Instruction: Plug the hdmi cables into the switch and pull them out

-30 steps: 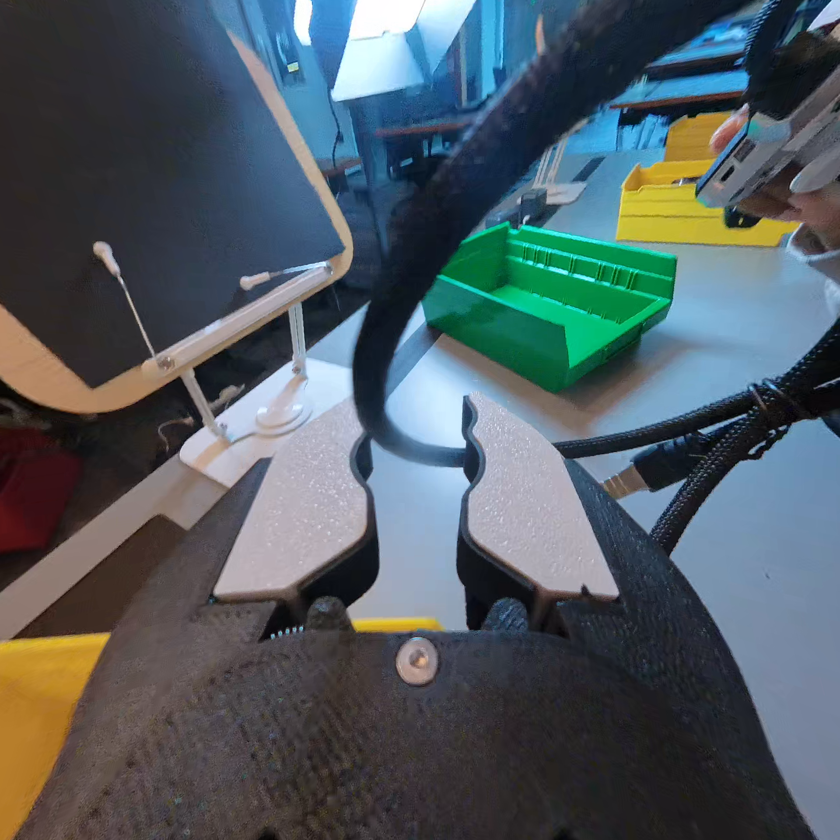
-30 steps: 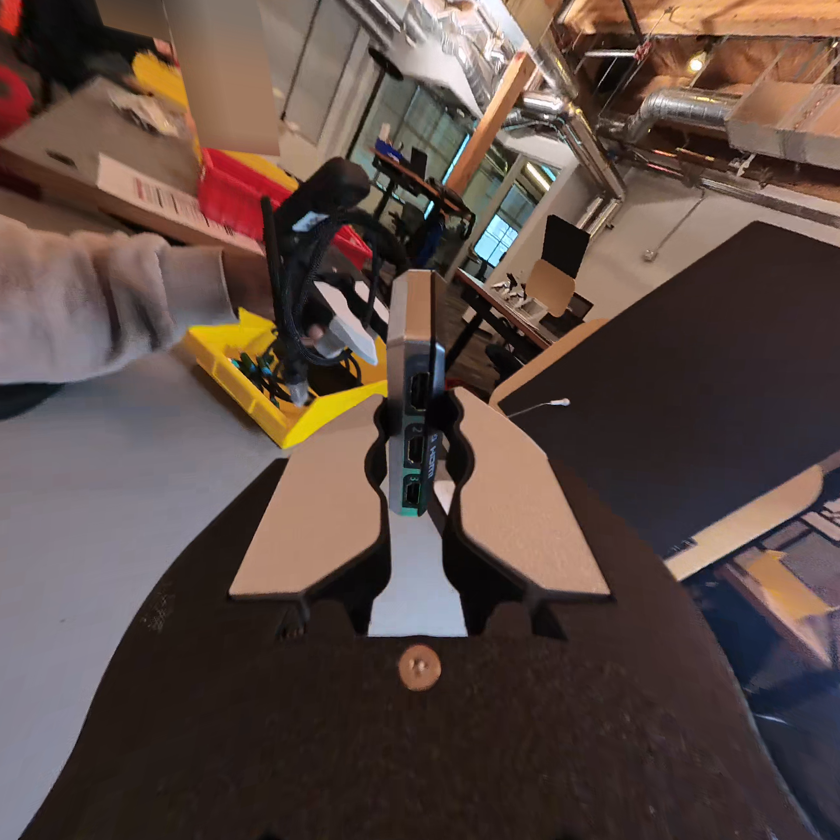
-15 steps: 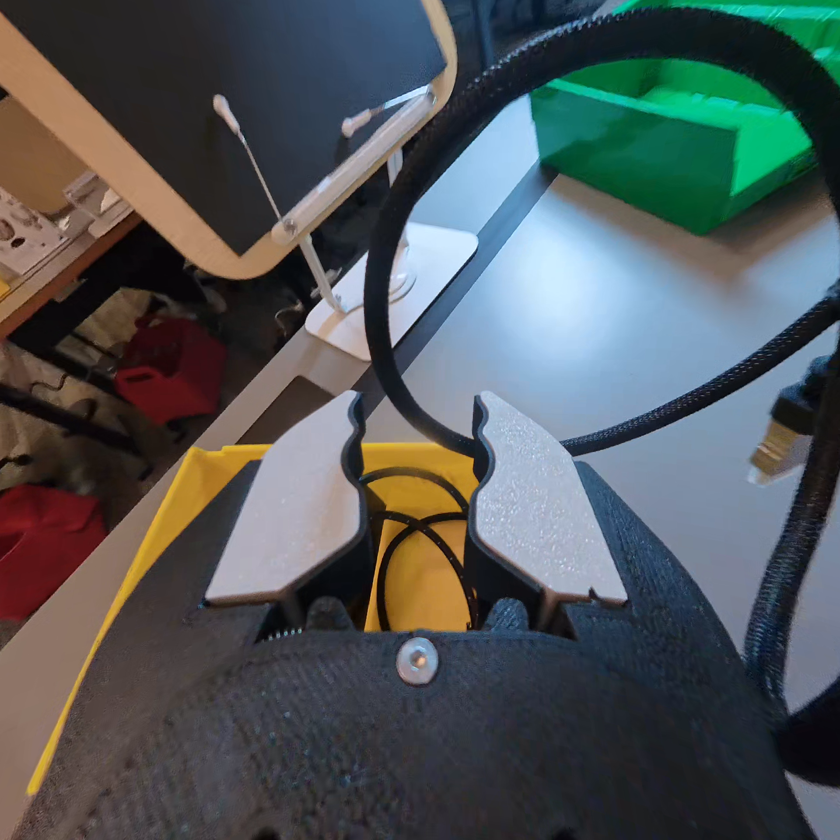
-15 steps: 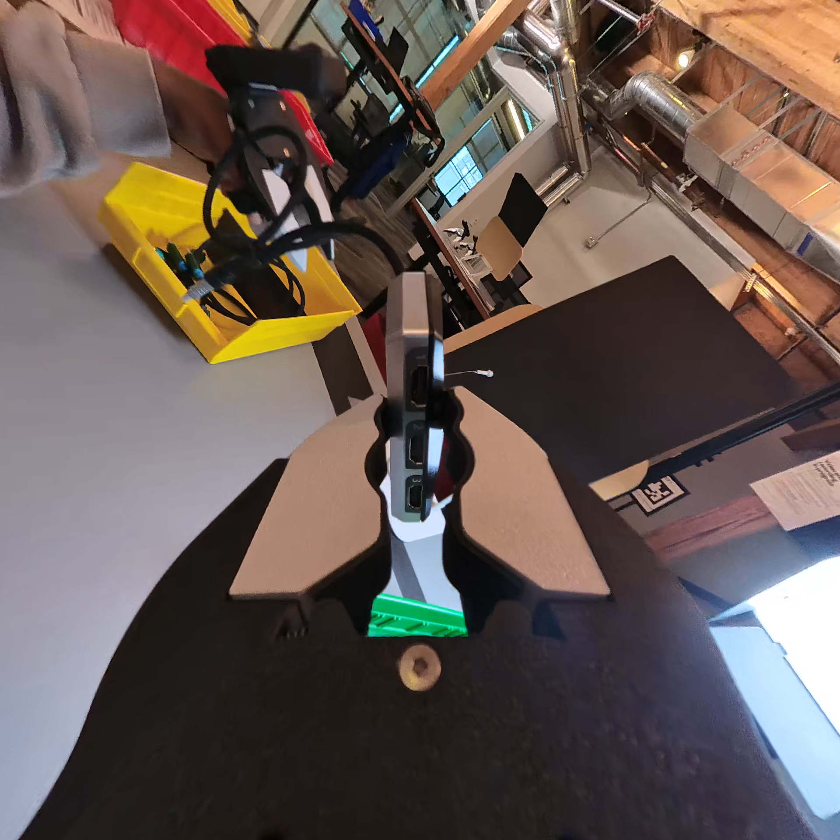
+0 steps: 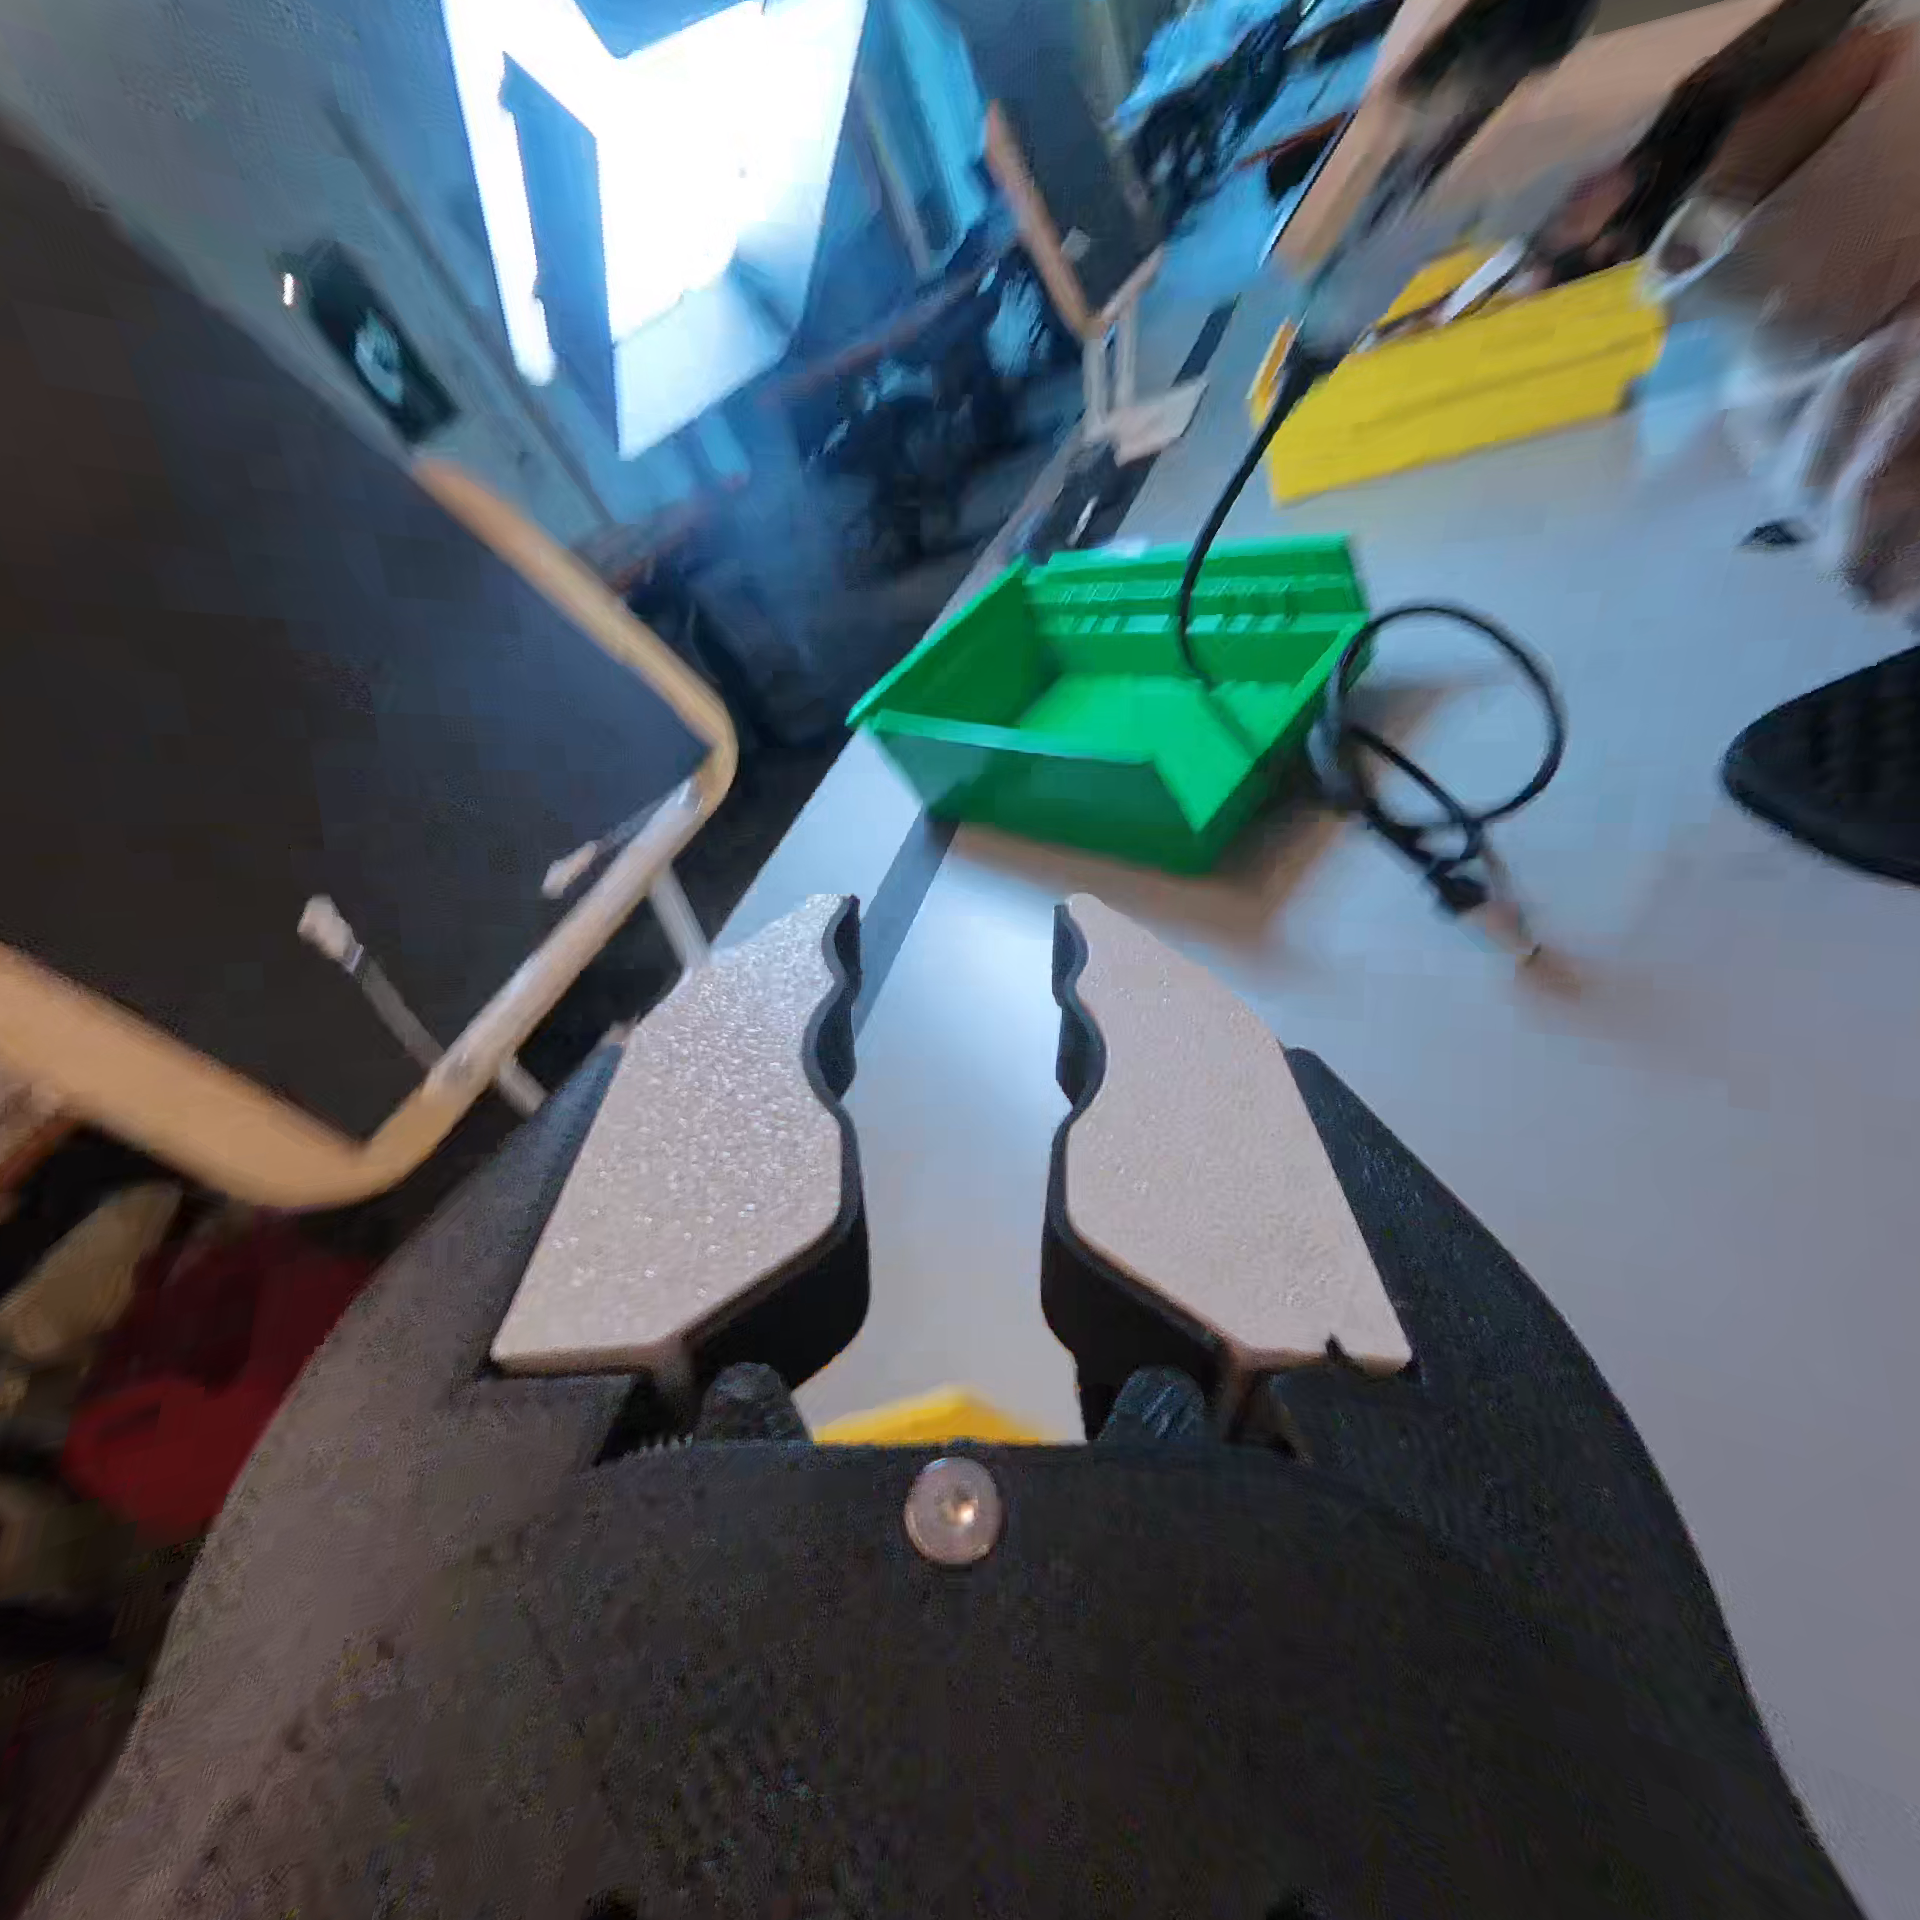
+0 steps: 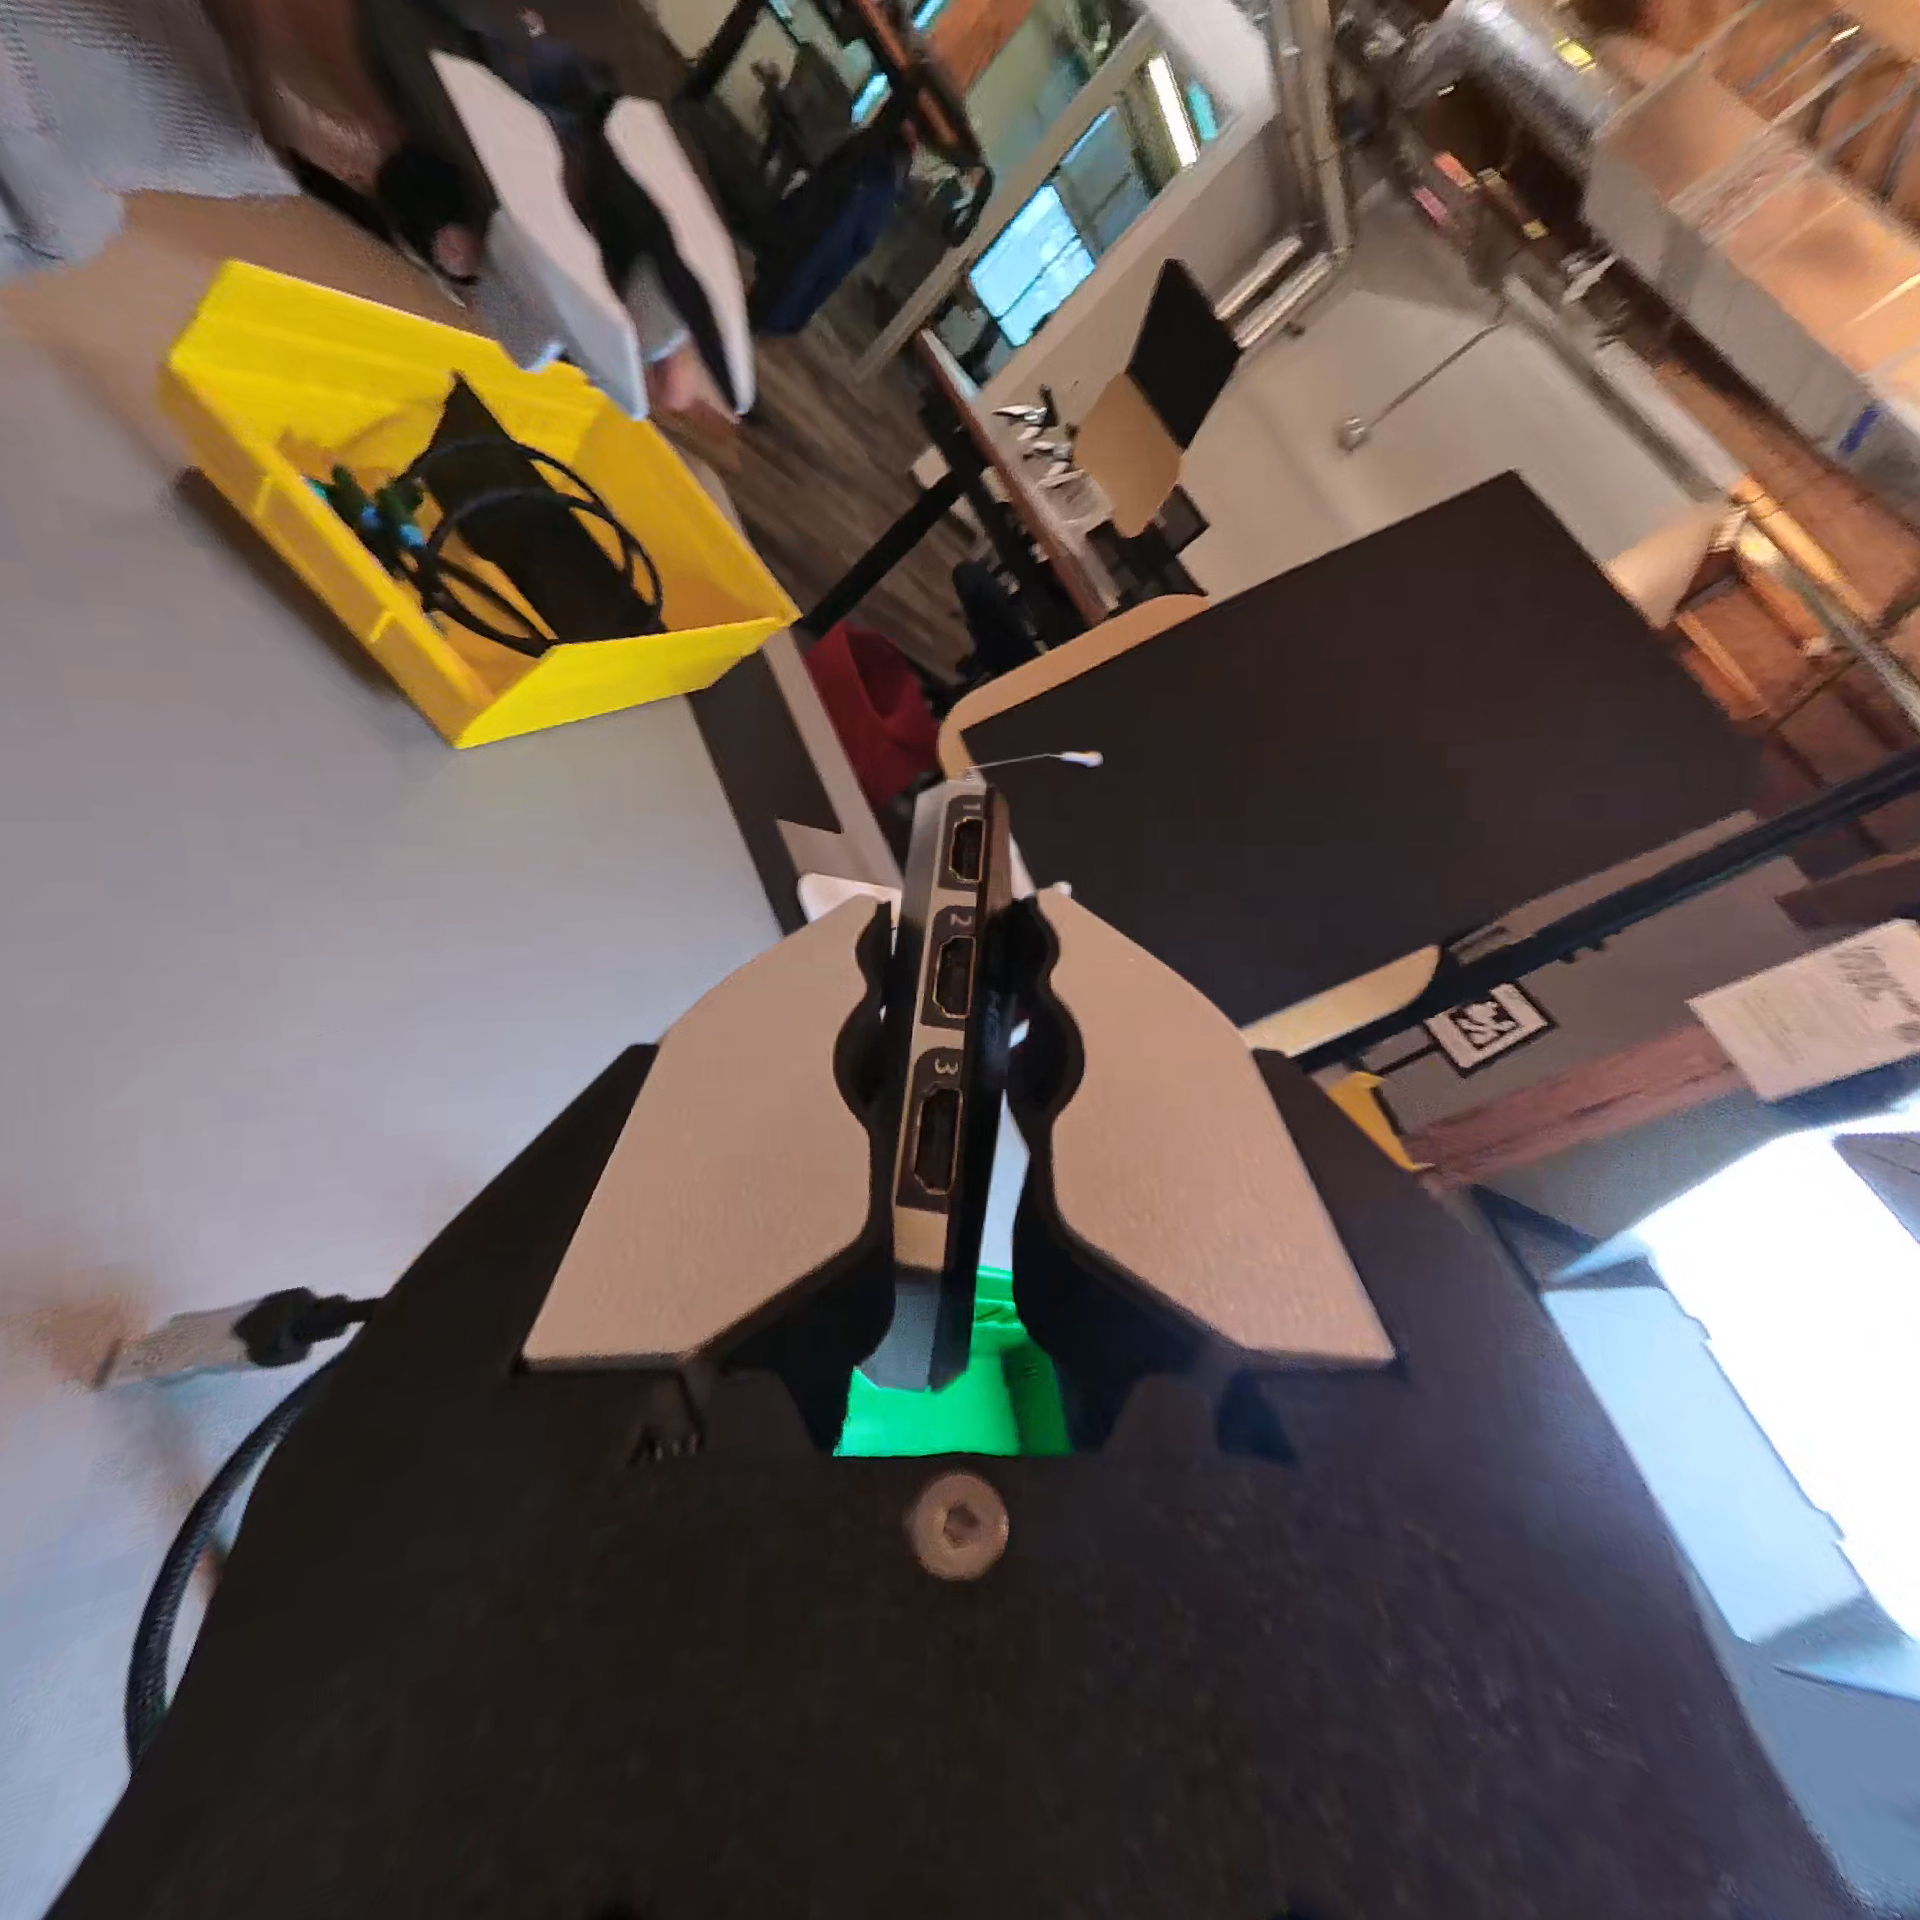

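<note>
Grey workbench (image 5: 1558, 1195): right gripper (image 6: 951, 997) clamps the HDMI switch (image 6: 951, 1039), ports empty; left gripper (image 5: 954, 997) parted, holding nothing. HDMI cable (image 5: 1455, 748) lies beside green bin (image 5: 1091, 727). Next: regrasp a plug.

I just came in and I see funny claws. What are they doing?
A person holds two grippers. The right gripper is shut on a small switch with three sockets, all without plugs. The left gripper is open and holds nothing. A black cable lies loose on the grey table beside a green bin. More cables sit in a yellow bin.
</note>
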A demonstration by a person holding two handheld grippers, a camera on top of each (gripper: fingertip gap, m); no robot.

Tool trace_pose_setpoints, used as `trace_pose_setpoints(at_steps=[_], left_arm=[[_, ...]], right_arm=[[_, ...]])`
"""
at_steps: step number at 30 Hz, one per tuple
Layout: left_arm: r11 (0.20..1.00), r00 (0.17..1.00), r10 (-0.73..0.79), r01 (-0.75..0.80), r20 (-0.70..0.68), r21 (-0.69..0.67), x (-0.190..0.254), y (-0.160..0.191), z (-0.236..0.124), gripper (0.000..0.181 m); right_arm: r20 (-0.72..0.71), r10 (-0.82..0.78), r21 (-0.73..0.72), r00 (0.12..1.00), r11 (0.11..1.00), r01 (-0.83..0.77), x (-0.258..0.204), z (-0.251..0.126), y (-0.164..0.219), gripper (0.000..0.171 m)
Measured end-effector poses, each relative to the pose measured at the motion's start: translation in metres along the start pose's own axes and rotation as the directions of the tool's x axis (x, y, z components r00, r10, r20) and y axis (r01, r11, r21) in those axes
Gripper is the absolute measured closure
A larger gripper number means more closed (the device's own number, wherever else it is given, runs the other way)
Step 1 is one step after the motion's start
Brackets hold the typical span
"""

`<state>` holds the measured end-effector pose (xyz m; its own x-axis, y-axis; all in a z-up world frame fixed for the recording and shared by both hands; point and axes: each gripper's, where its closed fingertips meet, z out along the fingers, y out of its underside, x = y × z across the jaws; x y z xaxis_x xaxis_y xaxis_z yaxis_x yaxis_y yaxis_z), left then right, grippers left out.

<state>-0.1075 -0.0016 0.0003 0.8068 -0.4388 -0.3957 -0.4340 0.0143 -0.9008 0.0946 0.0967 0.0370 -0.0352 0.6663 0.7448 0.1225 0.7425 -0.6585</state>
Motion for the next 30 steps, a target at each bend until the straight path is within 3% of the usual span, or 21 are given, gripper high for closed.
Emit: trace_pose_setpoints(at_steps=[3,7,10,11,13,19,23,26,30], left_arm=[[0.990,0.987,0.125,-0.118,-0.101,0.073,0.057,-0.035,0.044,0.145],[0.949,0.938,0.313,-0.315,-0.152,0.011,0.110,-0.028,0.091,0.136],[0.929,0.918,0.370,-0.368,-0.144,0.041,0.120,-0.025,0.102,0.145],[0.927,0.910,0.375,-0.369,-0.174,0.069,0.125,-0.026,0.099,0.156],[0.927,0.906,0.373,-0.357,-0.202,0.112,0.126,-0.026,0.093,0.159],[0.920,0.936,0.201,-0.079,-0.289,0.384,0.112,-0.060,0.057,0.159],[0.828,0.920,0.107,0.128,-0.378,0.546,0.107,-0.089,0.030,0.159],[0.749,0.903,0.078,0.227,-0.423,0.623,0.112,-0.108,0.021,0.159],[0.696,0.883,0.052,0.303,-0.467,0.651,0.117,-0.114,0.023,0.159]], right_arm=[[0.077,-0.020,-0.027,0.997,0.999,0.022,-0.021,0.017,0.002,0.149],[0.246,-0.034,0.055,0.969,0.998,0.021,-0.069,0.041,-0.018,0.149],[0.347,-0.036,0.116,0.937,0.993,-0.005,-0.102,0.055,-0.034,0.149],[0.360,-0.043,0.118,0.932,0.993,0.000,-0.108,0.058,-0.035,0.149],[0.330,-0.031,0.154,0.943,0.988,-0.021,-0.105,0.060,-0.041,0.148],[0.282,0.167,0.307,0.945,0.917,-0.254,-0.059,0.034,-0.061,0.130],[0.349,0.280,0.256,0.894,0.890,-0.378,-0.049,0.034,-0.026,0.123],[0.468,0.330,0.180,0.820,0.873,-0.454,-0.083,0.055,-0.008,0.115],[0.635,0.279,0.216,0.720,0.832,-0.512,-0.137,0.082,-0.040,0.125]])
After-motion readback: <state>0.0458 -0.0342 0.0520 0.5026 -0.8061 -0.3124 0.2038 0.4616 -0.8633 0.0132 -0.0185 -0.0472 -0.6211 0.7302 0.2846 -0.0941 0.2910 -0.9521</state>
